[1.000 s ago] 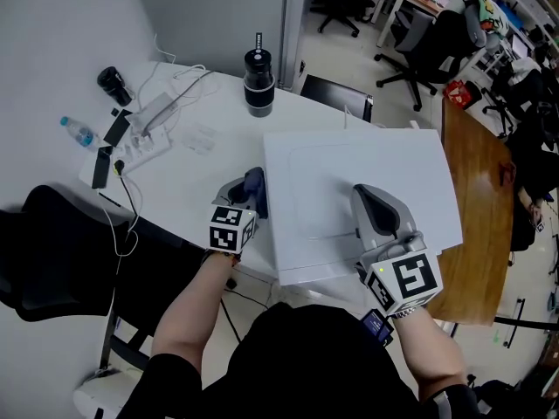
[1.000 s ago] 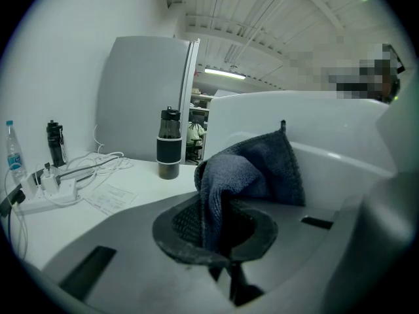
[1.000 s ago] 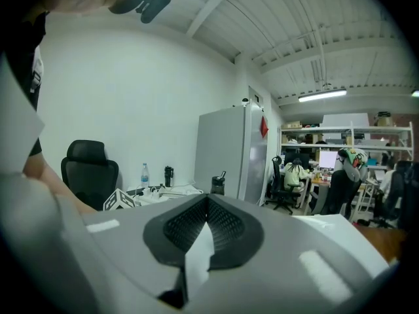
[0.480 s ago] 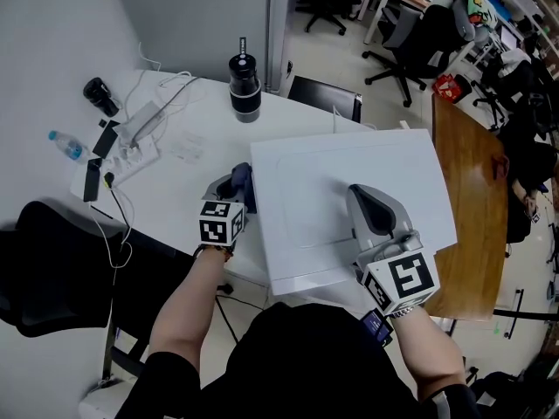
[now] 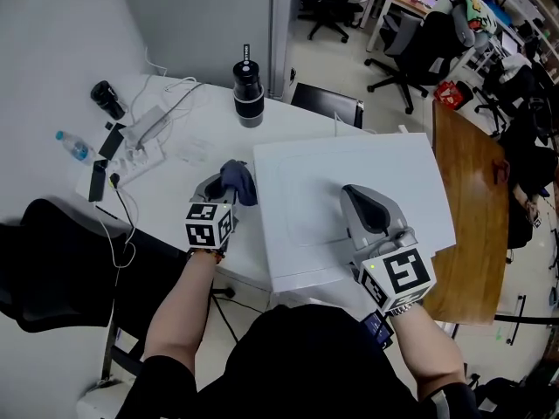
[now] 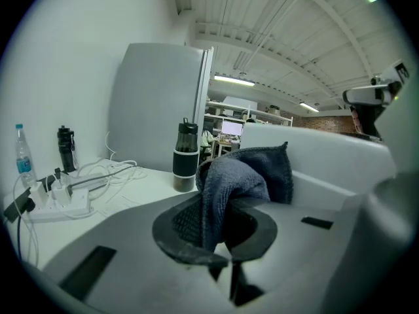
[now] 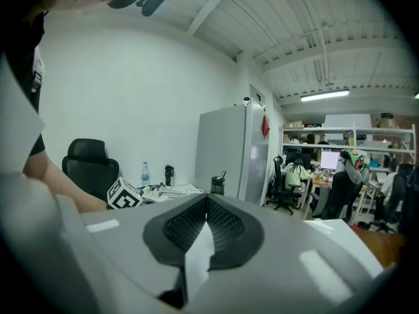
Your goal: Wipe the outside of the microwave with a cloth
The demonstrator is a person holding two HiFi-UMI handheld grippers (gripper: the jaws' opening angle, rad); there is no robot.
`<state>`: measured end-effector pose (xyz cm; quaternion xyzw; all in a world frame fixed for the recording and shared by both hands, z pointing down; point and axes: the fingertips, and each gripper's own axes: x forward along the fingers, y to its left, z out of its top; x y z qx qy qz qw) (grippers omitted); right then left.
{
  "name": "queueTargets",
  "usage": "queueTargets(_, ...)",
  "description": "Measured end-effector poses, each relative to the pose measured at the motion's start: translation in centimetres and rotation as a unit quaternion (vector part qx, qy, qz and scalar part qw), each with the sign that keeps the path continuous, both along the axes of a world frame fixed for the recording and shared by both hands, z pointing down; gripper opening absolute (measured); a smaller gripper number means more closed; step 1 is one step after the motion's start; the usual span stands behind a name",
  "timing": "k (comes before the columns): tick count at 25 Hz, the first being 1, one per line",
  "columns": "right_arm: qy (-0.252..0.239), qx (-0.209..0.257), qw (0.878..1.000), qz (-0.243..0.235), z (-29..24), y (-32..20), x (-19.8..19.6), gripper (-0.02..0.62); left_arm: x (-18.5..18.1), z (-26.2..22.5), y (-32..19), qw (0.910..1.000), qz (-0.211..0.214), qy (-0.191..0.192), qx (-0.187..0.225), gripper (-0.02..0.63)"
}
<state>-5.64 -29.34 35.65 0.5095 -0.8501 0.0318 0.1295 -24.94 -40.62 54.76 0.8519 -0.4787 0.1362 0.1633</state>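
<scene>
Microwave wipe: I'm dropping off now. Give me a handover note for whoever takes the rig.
Left gripper: jaws shut on the cloth, at the top left edge of the microwave; contact unclear.
Right gripper: jaws shut, empty, above the microwave top.
Done: cloth picked up; how much is wiped cannot be told.
To do: wipe the outside faces.

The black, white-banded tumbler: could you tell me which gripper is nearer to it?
Left. The left gripper, clamping a dark blue cloth, sits just before the tumbler; the right gripper is farther, over the white microwave.
</scene>
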Motion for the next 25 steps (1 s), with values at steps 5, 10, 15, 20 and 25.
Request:
queueTargets(5, -0.003, -0.011, 0.999, -0.044, 0.1, 0.6, -2.5, 0.052, -1.7, -5.0, 1.4, 0.9988, -0.007, 0.011, 0.048, 0.026)
queueTargets(10, -0.004, -0.014, 0.995, -0.096, 0.0, 1.5, -5.6, 0.107, -2.4, -10.1, 3.4, 0.9952, -0.002, 0.026, 0.095, 0.026)
queueTargets(15, -0.005, -0.015, 0.989, -0.15, -0.5, 2.5, -8.4, 0.175, -1.7, -15.1, 6.1, 0.9888, 0.036, 0.048, 0.137, 0.027)
queueTargets(20, -0.006, -0.011, 0.98, -0.198, -0.9, 3.7, -10.7, 0.242, 0.2, -18.9, 9.3, 0.978, 0.112, 0.074, 0.16, 0.027)
queueTargets(25, 0.0, -0.004, 0.973, -0.229, -1.3, 4.5, -11.9, 0.29, 2.7, -21.1, 12.2, 0.9613, 0.199, 0.096, 0.165, 0.028)
